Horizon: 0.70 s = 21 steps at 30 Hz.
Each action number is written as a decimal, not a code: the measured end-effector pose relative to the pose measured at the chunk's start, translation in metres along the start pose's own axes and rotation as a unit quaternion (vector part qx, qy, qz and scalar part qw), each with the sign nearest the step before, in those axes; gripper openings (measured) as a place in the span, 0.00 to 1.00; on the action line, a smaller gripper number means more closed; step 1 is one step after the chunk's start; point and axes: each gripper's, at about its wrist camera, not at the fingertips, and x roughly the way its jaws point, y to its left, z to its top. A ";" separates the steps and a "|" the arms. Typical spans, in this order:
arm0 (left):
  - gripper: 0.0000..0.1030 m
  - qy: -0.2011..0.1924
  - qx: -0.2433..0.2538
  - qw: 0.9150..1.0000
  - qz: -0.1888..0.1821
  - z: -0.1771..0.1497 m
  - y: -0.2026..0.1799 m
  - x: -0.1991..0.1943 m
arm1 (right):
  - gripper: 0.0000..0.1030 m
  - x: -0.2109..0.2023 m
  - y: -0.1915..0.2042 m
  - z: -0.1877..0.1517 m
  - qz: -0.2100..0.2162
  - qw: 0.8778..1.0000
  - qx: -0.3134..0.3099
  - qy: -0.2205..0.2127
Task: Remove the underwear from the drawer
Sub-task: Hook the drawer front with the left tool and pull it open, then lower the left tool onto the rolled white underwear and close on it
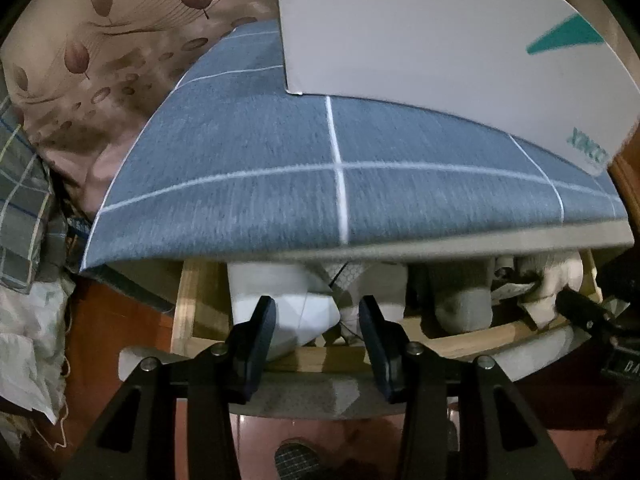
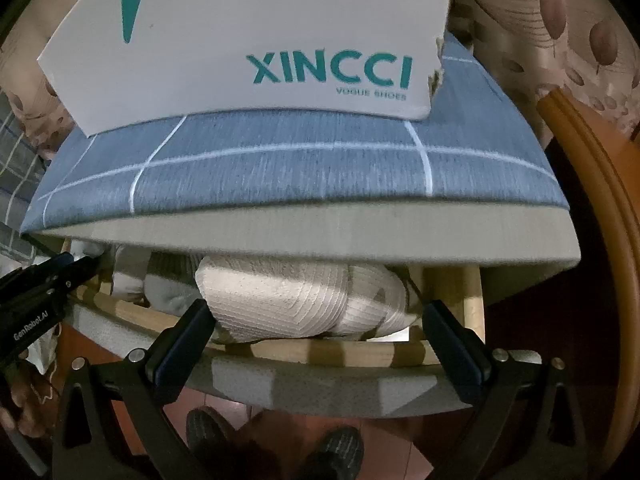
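Drawer (image 2: 352, 354) pulled out from under a bed, its wooden front rail running across both views; folded pale garments packed inside in a row. Right gripper (image 2: 320, 320) poised over the front rail, jaws wide and empty, straddling a ribbed cream bundle (image 2: 280, 300) that lies just beyond the tips, long axis across the drawer, parallel to the rail. Probably the underwear to take, though exact garment type hard to tell in this light. Right gripper plainly the nearer and better lined up on that bundle: a short push forward and down should bring it between the jaws.

Left gripper (image 1: 316, 320) over the drawer's other end, jaws moderately open, nothing held; a smooth white folded piece (image 1: 280, 300) just past the left fingertip, more pale folded pieces (image 1: 464, 304) off to the right. Tip of the right gripper visible at the edge of the left view, so both tools close together over one narrow opening.

Main obstacle overhead: blue checked mattress (image 2: 280, 168) overhanging the drawer, leaving only a low gap above the clothes. White shoe box (image 2: 248, 40) resting on the mattress, not in the path. Leaf-print fabric (image 1: 100, 60) heaped beyond, an orange-brown wooden bed frame (image 2: 580, 160) to the right. Shoes (image 2: 272, 448) on the reddish floor below the drawer front.
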 end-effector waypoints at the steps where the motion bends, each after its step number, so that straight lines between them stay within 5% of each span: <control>1: 0.43 0.003 0.001 1.000 -0.001 -0.004 0.000 -0.002 | 0.99 -0.001 0.001 -0.004 0.000 1.000 0.000 0.004; 21: 0.45 0.069 0.049 0.996 0.018 -0.078 -0.013 -0.038 | 0.99 -0.030 -0.006 -0.084 0.009 0.994 0.012 0.105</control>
